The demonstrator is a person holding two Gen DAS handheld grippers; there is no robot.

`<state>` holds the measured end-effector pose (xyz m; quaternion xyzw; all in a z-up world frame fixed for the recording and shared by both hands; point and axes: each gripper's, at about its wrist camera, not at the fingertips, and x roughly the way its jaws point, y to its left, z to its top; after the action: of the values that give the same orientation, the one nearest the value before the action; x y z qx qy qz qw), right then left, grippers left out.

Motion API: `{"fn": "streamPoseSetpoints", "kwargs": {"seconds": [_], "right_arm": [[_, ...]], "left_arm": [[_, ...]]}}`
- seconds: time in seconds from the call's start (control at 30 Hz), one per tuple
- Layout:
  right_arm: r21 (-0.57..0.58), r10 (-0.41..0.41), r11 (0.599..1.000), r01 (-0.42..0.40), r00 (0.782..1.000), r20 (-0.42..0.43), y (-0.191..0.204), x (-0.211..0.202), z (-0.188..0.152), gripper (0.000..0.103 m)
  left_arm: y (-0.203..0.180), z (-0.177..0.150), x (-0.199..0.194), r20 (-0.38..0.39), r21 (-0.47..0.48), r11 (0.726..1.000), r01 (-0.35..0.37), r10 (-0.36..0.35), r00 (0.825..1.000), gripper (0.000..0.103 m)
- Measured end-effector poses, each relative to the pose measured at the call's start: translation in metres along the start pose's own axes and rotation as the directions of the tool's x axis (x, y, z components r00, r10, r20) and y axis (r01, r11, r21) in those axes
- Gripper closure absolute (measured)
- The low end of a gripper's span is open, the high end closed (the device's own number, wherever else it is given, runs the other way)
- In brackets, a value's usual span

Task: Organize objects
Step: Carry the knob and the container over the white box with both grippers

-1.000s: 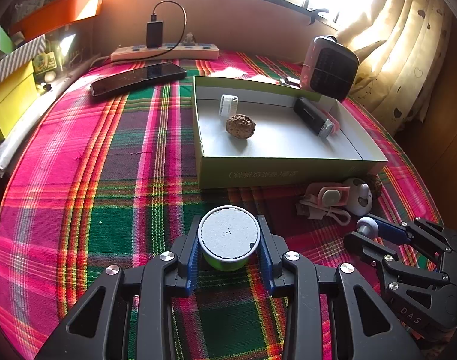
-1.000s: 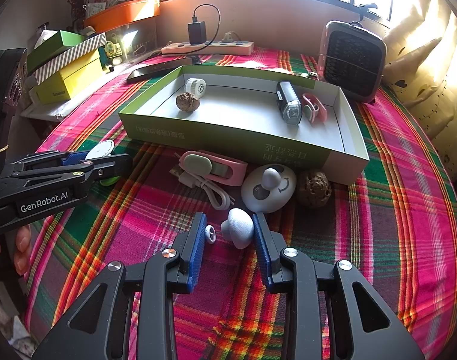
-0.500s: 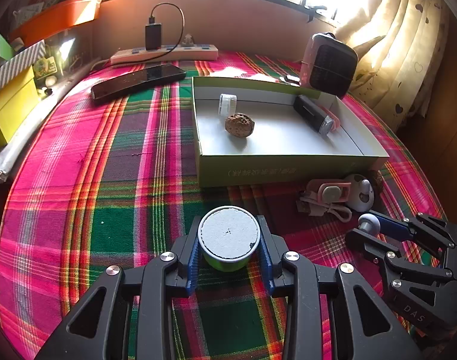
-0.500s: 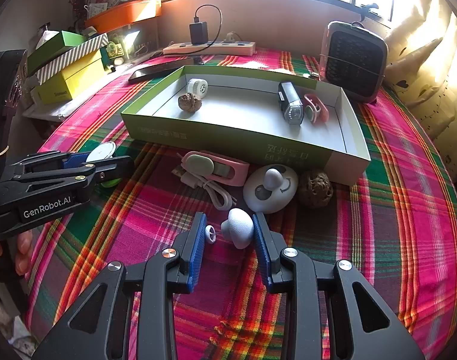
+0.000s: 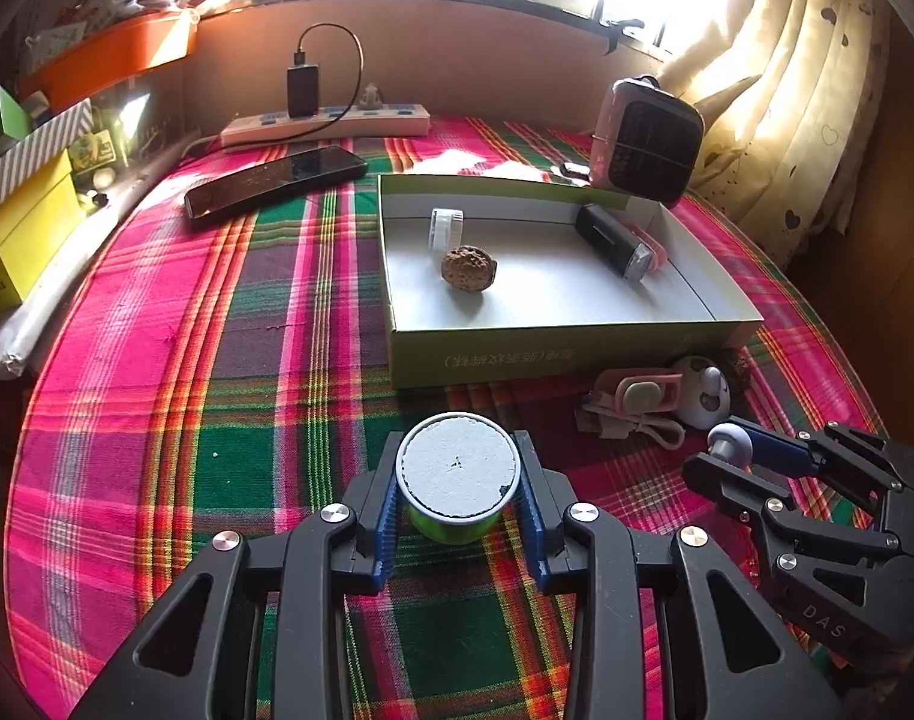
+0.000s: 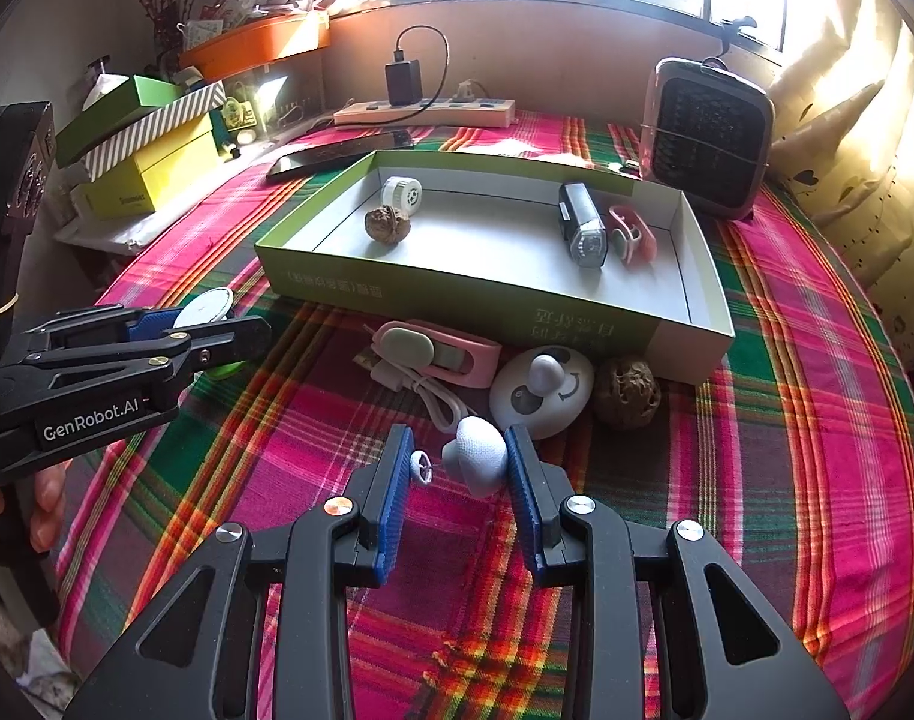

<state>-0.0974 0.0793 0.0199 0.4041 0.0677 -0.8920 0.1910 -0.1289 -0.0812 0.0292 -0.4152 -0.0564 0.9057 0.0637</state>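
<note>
Left gripper [image 5: 457, 498]: pinching small green tin [image 5: 457, 480], white lid up, just over plaid cloth [image 5: 217, 360].
Right gripper [image 6: 460, 474]: closed on white mushroom-shaped piece [image 6: 475, 462], thin pin crosswise toward left pad.
Open box [image 5: 547, 348]: straight ahead of both, slightly right of left gripper; nearer right gripper.

- Left gripper [image 5: 457, 504]: lower centre of its own view, angled downward, blue pads pressed against a small green jar [image 5: 457, 483].
- Right gripper [image 6: 460, 474]: lower centre, angled downward, clamping a small white mushroom-shaped piece [image 6: 476, 461]; fingertips [image 6: 46, 495] visible at left edge.
</note>
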Motion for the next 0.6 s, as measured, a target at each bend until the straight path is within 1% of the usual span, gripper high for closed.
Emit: {"fn": "streamPoseSetpoints", "kwargs": {"seconds": [0.23,0.6], "right_arm": [[-0.003,0.007,1.0,-0.007,1.0,0.029,-0.003,-0.007,0.005,0.07],[-0.019,0.002,1.0,0.0,0.997,0.08,-0.01,-0.015,0.024,0.07]], "left_arm": [[-0.006,0.005,-0.01,0.022,0.007,1.0,0.008,-0.008,1.0,0.072],[-0.012,0.019,-0.013,0.04,0.014,1.0,0.01,-0.011,0.999,0.072]]}}
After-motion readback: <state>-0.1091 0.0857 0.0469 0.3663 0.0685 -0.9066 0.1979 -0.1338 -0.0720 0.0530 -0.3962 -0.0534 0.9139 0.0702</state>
